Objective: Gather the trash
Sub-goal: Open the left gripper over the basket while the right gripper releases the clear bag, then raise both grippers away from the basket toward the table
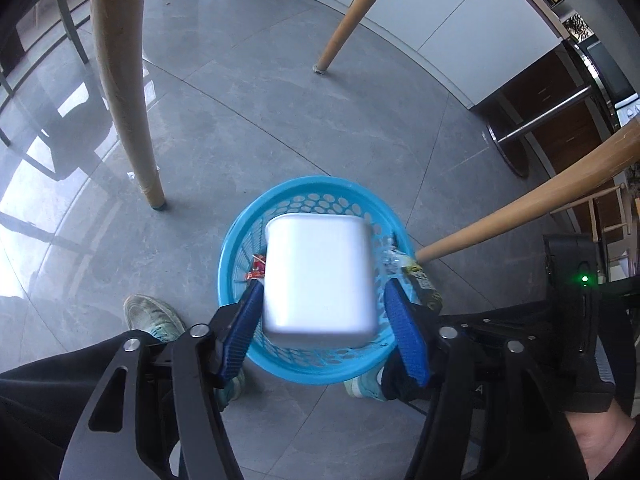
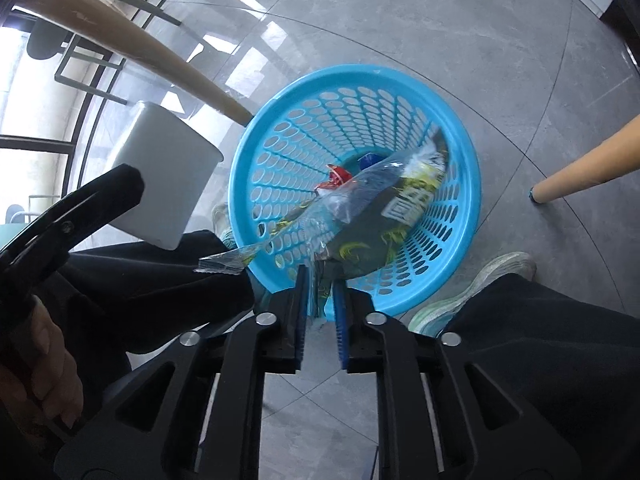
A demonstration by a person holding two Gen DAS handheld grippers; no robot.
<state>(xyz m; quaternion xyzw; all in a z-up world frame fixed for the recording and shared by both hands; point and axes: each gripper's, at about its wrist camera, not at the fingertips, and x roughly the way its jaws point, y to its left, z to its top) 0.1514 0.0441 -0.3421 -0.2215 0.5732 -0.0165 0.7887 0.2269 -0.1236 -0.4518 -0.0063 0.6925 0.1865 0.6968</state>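
Observation:
A blue perforated basket (image 1: 236,248) stands on the grey floor; it also shows in the right wrist view (image 2: 360,128). My left gripper (image 1: 324,312) has its jaws spread wide; a white foam container (image 1: 318,276) sits between them above the basket, with a gap at the right finger, and it looks blurred. The container also shows in the right wrist view (image 2: 168,172). My right gripper (image 2: 322,288) is shut on the end of a clear and dark green plastic wrapper (image 2: 372,208) that hangs into the basket. Red scraps (image 2: 338,178) lie at the basket's bottom.
Wooden table legs (image 1: 120,80) stand around the basket, one (image 1: 500,216) right beside its rim. The person's shoes (image 1: 154,318) and dark trousers are next to the basket. White cabinets (image 1: 460,32) and a dark wooden unit stand beyond.

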